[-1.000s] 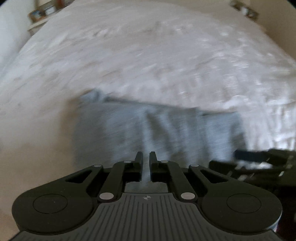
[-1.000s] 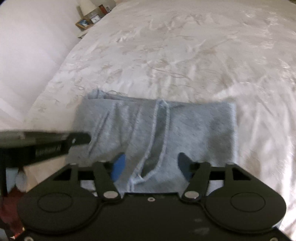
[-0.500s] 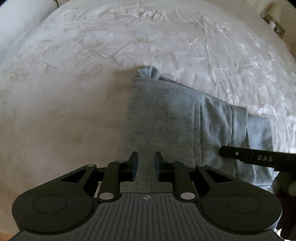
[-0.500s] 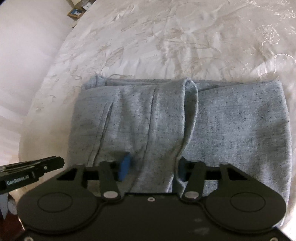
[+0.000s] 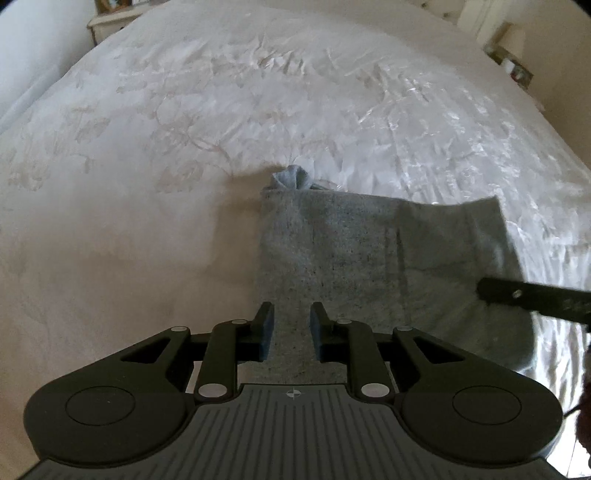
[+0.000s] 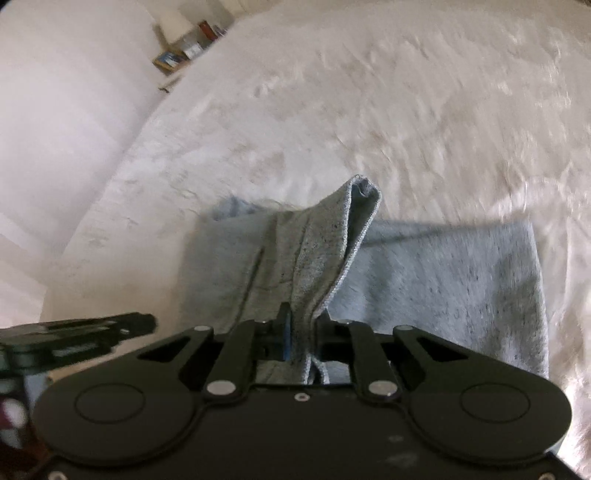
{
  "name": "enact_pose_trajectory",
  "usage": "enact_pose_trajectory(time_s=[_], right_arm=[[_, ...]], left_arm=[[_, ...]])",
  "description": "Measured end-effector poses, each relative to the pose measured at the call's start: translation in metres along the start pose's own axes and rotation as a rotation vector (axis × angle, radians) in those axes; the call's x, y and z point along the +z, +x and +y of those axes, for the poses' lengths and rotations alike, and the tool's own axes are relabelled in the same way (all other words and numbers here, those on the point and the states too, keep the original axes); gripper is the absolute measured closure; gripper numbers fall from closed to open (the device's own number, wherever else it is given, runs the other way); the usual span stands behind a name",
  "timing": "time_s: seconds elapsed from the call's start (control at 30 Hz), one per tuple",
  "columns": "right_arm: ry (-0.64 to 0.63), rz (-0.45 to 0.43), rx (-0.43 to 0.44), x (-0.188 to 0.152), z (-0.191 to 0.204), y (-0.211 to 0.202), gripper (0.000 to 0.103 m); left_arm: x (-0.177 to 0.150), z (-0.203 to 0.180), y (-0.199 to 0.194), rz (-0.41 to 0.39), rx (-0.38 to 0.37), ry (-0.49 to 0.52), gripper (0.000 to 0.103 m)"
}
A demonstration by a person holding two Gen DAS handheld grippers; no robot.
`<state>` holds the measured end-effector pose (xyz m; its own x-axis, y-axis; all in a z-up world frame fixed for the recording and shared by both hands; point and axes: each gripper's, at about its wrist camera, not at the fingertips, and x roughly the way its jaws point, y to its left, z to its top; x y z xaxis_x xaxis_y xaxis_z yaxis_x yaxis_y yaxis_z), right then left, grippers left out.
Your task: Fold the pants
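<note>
The folded grey pants [image 5: 354, 258] lie on a white bedspread [image 5: 221, 110]. My left gripper [image 5: 291, 325] is open over the near left edge of the pants, with the cloth showing between its fingers. In the right wrist view my right gripper [image 6: 303, 325] is shut on a fold of the pants [image 6: 443, 280] and lifts it into a raised ridge [image 6: 332, 240]. The right gripper's side shows in the left wrist view [image 5: 532, 295], and the left gripper shows in the right wrist view [image 6: 74, 332].
The bedspread [image 6: 406, 110] stretches far beyond the pants. A bedside shelf with frames [image 6: 184, 51] stands at the far left of the bed. A small table [image 5: 110, 18] and a wall fitting [image 5: 513, 66] show beyond the bed's far corners.
My right gripper closed on the middle fold of the pants and pulled it up into a ridge. My left gripper opened wider and settled at the left edge of the pants.
</note>
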<state>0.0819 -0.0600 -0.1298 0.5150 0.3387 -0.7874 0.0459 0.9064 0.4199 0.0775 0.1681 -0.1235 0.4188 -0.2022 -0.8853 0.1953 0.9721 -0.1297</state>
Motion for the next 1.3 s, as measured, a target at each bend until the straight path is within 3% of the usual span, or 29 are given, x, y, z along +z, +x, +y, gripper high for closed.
enact_pose_trajectory(time_s=[0.17,0.33,0.53,0.67,0.9,1.07,1.3], right_arm=[[-0.009,-0.054,0.003,0.003,0.001,-0.041,0.091],[0.028,-0.08,-0.09,0.005,-0.037,-0.066,0.091],[0.063,0.011,-0.228,-0.009,-0.09,-0.033,0.091],[0.038,0.046,-0.254,-0.015,-0.094,-0.012,0.091],[-0.063,-0.094,-0.205,-0.003,-0.078,-0.045,0.091],[0.005,-0.021,-0.225,0.001,-0.099,-0.027,0.091],[0.146,-0.042,-0.05,0.042,-0.098,-0.05,0.091]], left_arm=[[0.002,0.0,-0.007,-0.026,-0.014,-0.003,0.08],[0.004,-0.01,-0.008,-0.038,-0.033,0.014,0.065],[0.001,-0.042,0.006,0.001,-0.041,0.089,0.065],[-0.001,-0.067,0.014,0.024,-0.053,0.156,0.065],[-0.01,-0.094,0.023,0.04,-0.063,0.189,0.065],[-0.015,-0.102,0.024,0.057,-0.052,0.175,0.065],[-0.04,-0.092,-0.006,0.035,-0.035,0.15,0.065]])
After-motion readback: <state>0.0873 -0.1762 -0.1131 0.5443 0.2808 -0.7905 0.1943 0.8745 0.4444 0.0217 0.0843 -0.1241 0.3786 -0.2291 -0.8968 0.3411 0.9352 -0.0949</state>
